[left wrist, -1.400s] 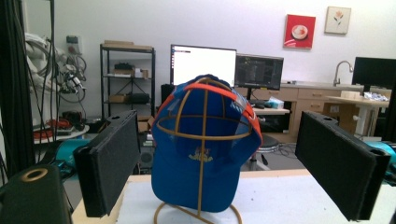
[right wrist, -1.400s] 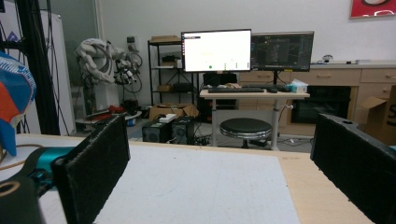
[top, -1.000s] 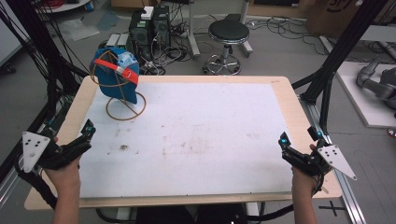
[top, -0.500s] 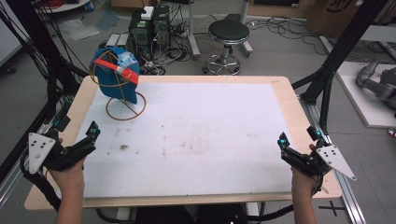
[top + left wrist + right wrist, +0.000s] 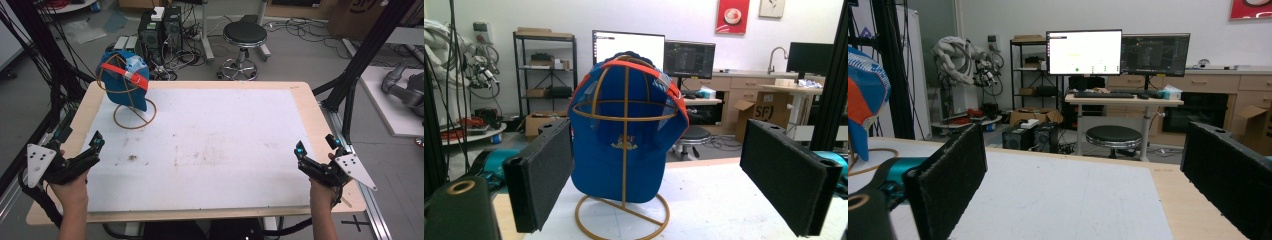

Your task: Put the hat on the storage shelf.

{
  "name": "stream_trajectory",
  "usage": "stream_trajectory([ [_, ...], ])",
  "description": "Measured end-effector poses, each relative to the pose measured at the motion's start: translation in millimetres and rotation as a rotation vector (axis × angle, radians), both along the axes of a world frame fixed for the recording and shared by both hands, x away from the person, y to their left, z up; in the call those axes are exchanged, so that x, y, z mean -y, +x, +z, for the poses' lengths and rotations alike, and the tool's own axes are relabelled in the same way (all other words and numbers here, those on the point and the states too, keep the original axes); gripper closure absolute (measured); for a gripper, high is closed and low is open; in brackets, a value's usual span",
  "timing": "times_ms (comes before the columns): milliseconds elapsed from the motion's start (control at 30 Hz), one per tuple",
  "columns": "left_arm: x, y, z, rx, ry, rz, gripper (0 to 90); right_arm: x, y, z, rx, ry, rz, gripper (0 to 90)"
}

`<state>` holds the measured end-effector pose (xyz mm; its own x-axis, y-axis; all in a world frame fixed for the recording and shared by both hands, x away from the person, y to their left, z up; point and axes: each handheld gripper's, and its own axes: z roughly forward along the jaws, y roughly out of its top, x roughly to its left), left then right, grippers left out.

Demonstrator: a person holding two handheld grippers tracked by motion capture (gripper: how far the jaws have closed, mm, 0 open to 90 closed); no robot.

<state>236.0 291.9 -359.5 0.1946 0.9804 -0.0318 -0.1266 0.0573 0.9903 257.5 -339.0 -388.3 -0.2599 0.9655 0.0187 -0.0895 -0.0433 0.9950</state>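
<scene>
Work barely begun: blue cap (image 5: pixel 125 80) undisturbed on wire stand (image 5: pixel 134 116) at far left of table (image 5: pixel 305 102), left gripper (image 5: pixel 664 180) aimed at it with jaws wide, right gripper (image 5: pixel 315 155) wide and idle near right, nothing grasped.

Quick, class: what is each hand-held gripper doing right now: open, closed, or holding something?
Left hand-held gripper: open, holding nothing, aimed at the blue cap.
Right hand-held gripper: open, holding nothing.

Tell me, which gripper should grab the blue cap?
Probably the left gripper: it sits open on the cap's side of the table, aimed at the blue cap on its wire stand. The right gripper is far across.
</scene>
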Motion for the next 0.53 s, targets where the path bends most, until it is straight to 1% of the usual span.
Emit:
stream_trajectory([
  [533, -0.1, 0.6, -0.1, -0.002, 0.003, -0.004, 14.4, 0.2, 0.4, 1.0, 0.009, -0.007, -0.002, 4.3],
])
